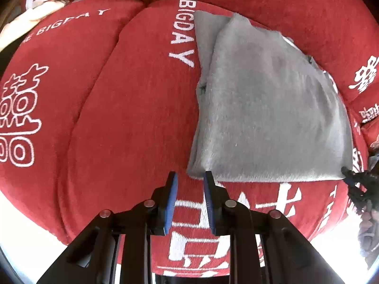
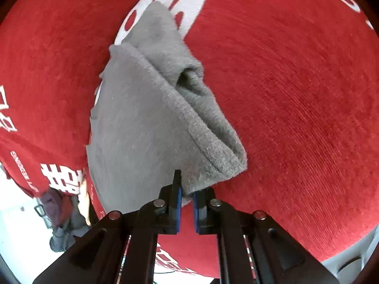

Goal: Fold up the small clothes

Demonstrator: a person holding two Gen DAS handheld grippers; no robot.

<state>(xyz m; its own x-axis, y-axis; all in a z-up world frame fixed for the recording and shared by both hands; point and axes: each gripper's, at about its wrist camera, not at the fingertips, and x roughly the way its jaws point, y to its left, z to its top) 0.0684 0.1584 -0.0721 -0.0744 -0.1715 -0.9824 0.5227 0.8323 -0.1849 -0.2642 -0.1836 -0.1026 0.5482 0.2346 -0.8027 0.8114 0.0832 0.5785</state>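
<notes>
Looking down on a gray cloth point(image 1: 272, 99), folded and lying on a red cover point(image 1: 118, 118) with white letters. Soft and fuzzy on top, with more layers peeking out along its left side and far side.

Pinching the near right corner of the cloth with the right tool point(image 2: 187, 195). Closed on that corner, with both blue pads point(image 2: 179, 213) pressing the thick edge. Bunched up there, with the thick edge rolled into a fold and a dark hollow a little past the corner.

Holding the left tool point(image 1: 190, 176) at the near left corner of the cloth. Set a small way apart at the pads, with red cover showing in the gap and the tip of the corner right between the two ends. Cannot tell whether squeezing the cloth or only touching it.

Nothing but red cover with white letters around the cloth, on every side.
</notes>
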